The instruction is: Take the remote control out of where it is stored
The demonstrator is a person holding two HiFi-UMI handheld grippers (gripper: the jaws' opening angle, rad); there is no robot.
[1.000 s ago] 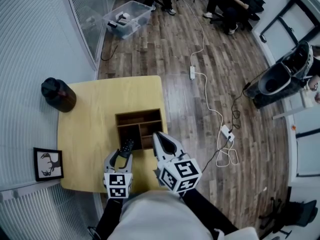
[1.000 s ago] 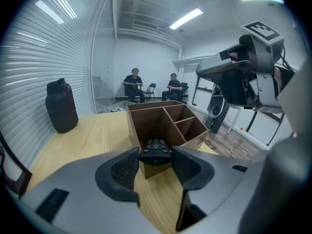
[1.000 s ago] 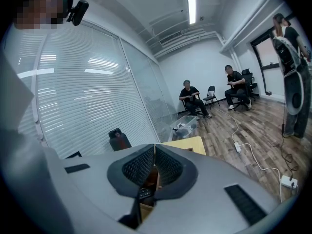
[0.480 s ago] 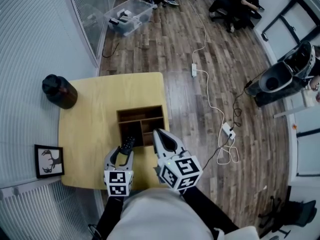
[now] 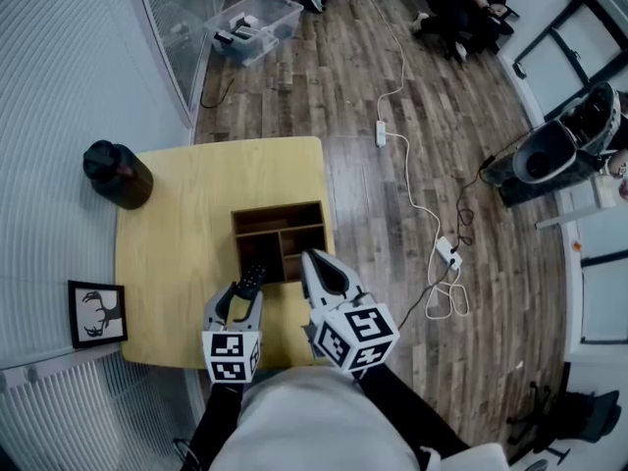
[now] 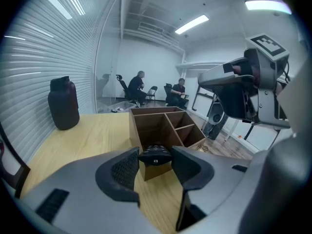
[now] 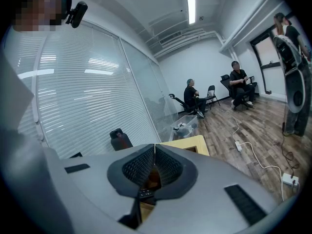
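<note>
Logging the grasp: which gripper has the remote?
The left gripper: its jaws clamp the black remote control; the right gripper is shut on nothing.

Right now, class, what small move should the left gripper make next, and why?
Probably a short pull back and slightly up. The left gripper has its jaws closed on the near end of the remote control, while the rest of it lies in the wooden organizer, so sliding it out along its length should free it.

Wood-plank floor (image 5: 324, 96), slatted blinds (image 7: 78, 96), yellow table (image 5: 177, 224) — ceiling striplights (image 7: 190, 4)
</note>
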